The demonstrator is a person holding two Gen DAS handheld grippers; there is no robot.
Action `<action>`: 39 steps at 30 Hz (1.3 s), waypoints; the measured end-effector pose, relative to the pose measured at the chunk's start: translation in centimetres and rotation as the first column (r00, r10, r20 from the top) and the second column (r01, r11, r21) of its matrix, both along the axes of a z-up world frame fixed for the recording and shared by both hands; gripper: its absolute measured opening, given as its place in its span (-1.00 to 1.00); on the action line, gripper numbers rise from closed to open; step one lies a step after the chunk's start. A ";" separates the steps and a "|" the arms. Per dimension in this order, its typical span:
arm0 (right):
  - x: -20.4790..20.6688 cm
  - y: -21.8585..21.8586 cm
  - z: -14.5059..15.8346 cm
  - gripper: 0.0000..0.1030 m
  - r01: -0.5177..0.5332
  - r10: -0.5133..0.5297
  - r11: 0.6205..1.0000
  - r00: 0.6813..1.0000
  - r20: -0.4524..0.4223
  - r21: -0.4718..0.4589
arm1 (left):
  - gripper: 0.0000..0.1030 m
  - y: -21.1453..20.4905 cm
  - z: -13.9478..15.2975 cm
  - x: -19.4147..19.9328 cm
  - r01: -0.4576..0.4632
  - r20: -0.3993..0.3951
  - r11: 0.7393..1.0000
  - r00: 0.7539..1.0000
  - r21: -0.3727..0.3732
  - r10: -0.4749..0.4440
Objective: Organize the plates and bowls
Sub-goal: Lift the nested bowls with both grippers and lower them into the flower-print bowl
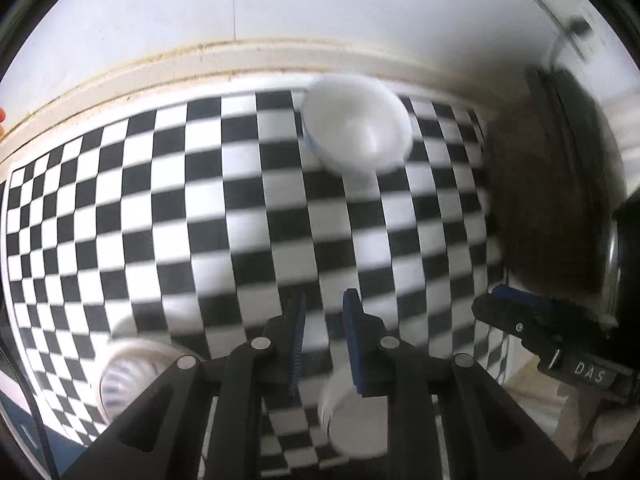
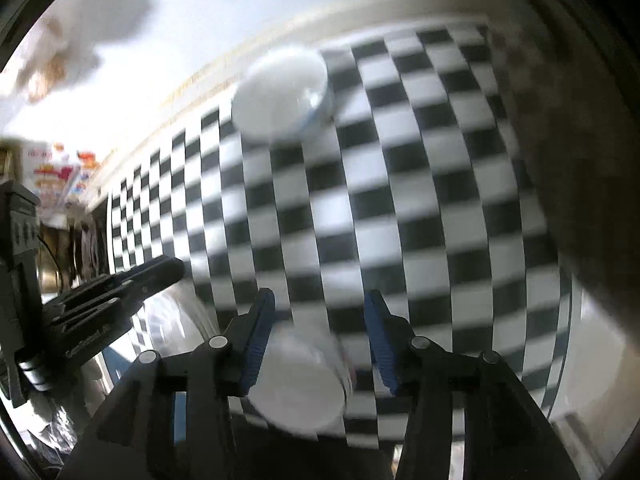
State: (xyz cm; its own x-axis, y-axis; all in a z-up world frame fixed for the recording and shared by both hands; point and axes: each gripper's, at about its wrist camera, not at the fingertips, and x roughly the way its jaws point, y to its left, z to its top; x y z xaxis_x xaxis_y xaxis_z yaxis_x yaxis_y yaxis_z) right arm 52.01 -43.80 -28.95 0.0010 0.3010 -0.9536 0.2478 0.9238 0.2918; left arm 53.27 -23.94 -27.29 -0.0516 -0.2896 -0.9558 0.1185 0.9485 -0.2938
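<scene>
On the checkered cloth (image 1: 240,200), which I take as my landmark, I work from its left side across. Near the cloth's near-left corner sits a ribbed white bowl (image 1: 128,372), partly hidden behind my left gripper's linkage. My left gripper (image 1: 322,340) hangs over the cloth's near edge with its blue pads (image 1: 298,336) a narrow gap apart and nothing between them; it holds nothing. Just under its right finger lies another white bowl (image 1: 356,420), also on the near edge. The right wrist view shows what I judge to be the same bowl below the right gripper (image 2: 320,340), whose fingers stand wide apart over it, empty, though the blur is heavy enough that I would not swear contact is absent. At the cloth's far edge, toward its right half, a third white bowl (image 1: 356,128) sits upright with a faint blue line at its foot. Beyond the cloth's right edge is a dark round shape I cannot identify.

I judge the step in hand to be picking up the near bowl for stacking. To do it well I would slow down until the views sharpen, lower the right gripper so one finger goes inside the rim and one outside, close gently on the wall, and keep my left gripper clear of the lift path.
</scene>
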 end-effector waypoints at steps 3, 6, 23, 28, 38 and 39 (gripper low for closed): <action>4.0 -0.6 -0.5 -0.04 0.014 -0.014 1.000 1.000 0.013 0.002 | -0.65 0.3 -1.6 3.8 -0.047 -0.032 0.999 0.998 -0.019 0.046; 7.9 -0.7 -1.8 -0.04 0.011 -0.010 1.000 1.000 0.018 -0.022 | -0.65 0.1 -3.4 7.1 -0.076 -0.054 0.997 0.996 -0.030 0.074; 18.1 -1.9 -11.8 -0.04 -0.018 0.010 0.995 0.996 -0.090 -0.096 | -0.65 -3.4 -11.4 14.0 0.018 -0.148 1.000 0.989 0.025 -0.014; 18.4 -1.8 -13.0 -0.39 -0.006 -0.003 0.995 0.995 -0.097 -0.096 | -0.67 -4.1 -12.3 14.2 0.039 -0.133 0.999 0.990 0.025 -0.035; 18.2 -1.3 -13.5 -0.85 -0.013 0.001 0.994 0.994 -0.105 -0.112 | -0.79 -4.4 -12.4 14.3 0.033 -0.124 0.999 0.992 0.005 -0.032; 18.2 -1.3 -13.5 -0.85 -0.013 0.001 0.994 0.994 -0.107 -0.111 | -0.79 -4.4 -12.4 14.2 0.030 -0.127 1.000 0.992 0.003 -0.029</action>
State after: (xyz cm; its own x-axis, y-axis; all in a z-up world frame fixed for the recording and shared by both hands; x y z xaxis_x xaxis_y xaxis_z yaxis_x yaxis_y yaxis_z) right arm 70.20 -45.10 -42.43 -0.1043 0.1923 -0.9758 0.2650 0.9510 0.1591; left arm 67.47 -28.35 -39.64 -0.1807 -0.2816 -0.9424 0.1085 0.9466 -0.3037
